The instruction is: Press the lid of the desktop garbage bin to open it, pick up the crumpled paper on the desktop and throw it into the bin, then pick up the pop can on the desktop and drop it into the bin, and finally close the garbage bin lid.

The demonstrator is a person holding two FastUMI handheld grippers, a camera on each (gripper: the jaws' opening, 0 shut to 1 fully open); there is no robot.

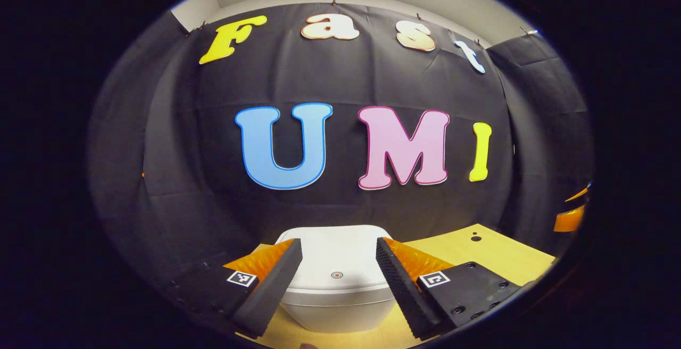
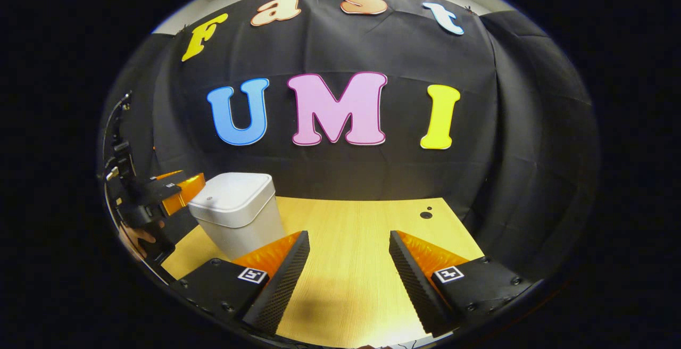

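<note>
At far left of right gripper view: left gripper (image 2: 183, 192) with jaws spread, held by a hand (image 2: 139, 234), just beside bin (image 2: 237, 213). Bin white, smooth, rounded-square, lid (image 2: 232, 189) closed; stands on pale woodgrain tabletop (image 2: 362, 232). Left gripper view: bin centred between ridged fingers (image 1: 401, 280), small round button (image 1: 337, 274) on lid. Right gripper (image 2: 348, 280) jaws released, over bare tabletop, ridged pads.

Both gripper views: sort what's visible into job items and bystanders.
Job:
- white plastic bin with rounded lid, lid shut
- left gripper, open
- right gripper, open

Bystanders:
- pale wooden tabletop
- two dark holes in the tabletop
</note>
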